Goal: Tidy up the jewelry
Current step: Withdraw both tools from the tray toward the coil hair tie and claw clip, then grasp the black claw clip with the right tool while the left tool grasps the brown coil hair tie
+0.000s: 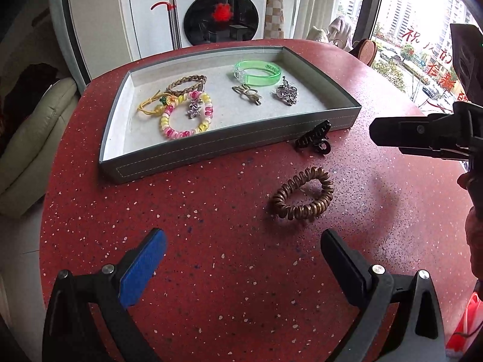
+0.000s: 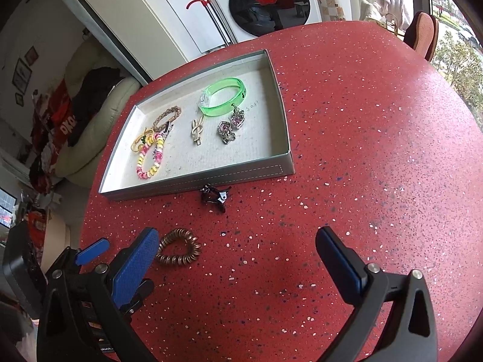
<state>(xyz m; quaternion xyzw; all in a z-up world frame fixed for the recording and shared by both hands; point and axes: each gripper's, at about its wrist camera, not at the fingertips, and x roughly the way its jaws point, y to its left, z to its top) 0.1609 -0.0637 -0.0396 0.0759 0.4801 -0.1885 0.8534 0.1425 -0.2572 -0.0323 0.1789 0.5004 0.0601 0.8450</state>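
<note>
A grey tray [image 1: 229, 147] [image 2: 211, 178] on the red speckled table holds a green bangle [image 1: 258, 72] [image 2: 223, 96], a braided band [image 1: 187, 84], a pink-yellow spiral bracelet [image 1: 187, 117] [image 2: 151, 160], a gold clip [image 1: 247, 93] [image 2: 197, 131] and a silver brooch [image 1: 286, 92] [image 2: 229, 126]. Outside the tray lie a black claw clip [image 1: 314, 140] [image 2: 214, 197] and a bronze spiral hair tie [image 1: 303, 194] [image 2: 179, 252]. My left gripper [image 1: 241, 259] is open, just short of the hair tie. My right gripper [image 2: 238, 259] is open and empty, with the hair tie beside its left finger.
The table's round edge [image 1: 60, 181] drops off at the left toward a cream sofa [image 1: 33, 138]. A washing machine [image 1: 220, 9] stands behind the table. The right-hand tool [image 1: 422, 134] hangs over the table's right side, and a window lies beyond.
</note>
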